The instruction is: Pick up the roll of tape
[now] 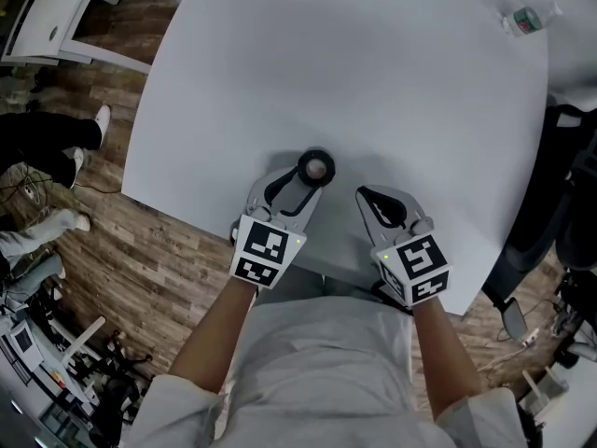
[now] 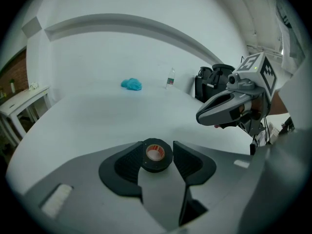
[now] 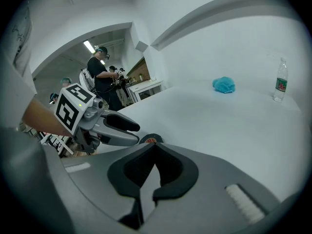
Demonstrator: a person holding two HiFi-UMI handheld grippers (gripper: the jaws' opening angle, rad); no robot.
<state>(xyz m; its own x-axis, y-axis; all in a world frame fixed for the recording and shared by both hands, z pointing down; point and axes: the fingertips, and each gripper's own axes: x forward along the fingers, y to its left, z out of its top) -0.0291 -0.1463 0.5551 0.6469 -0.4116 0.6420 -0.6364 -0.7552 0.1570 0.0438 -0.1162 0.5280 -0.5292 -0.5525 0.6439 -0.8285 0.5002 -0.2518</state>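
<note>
Now the left tongs (image 2: 157,143) stand partly apart over the white counter (image 1: 373,82). The black roll of tape (image 2: 156,156) lies flat on the counter between them, not squeezed. Just beside them, the right tongs (image 3: 155,145) have their tips pressed together, holding nothing.

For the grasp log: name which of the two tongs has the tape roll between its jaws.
The left tongs: jaws apart, with the black tape roll between them. The right tongs are shut and empty.
</note>
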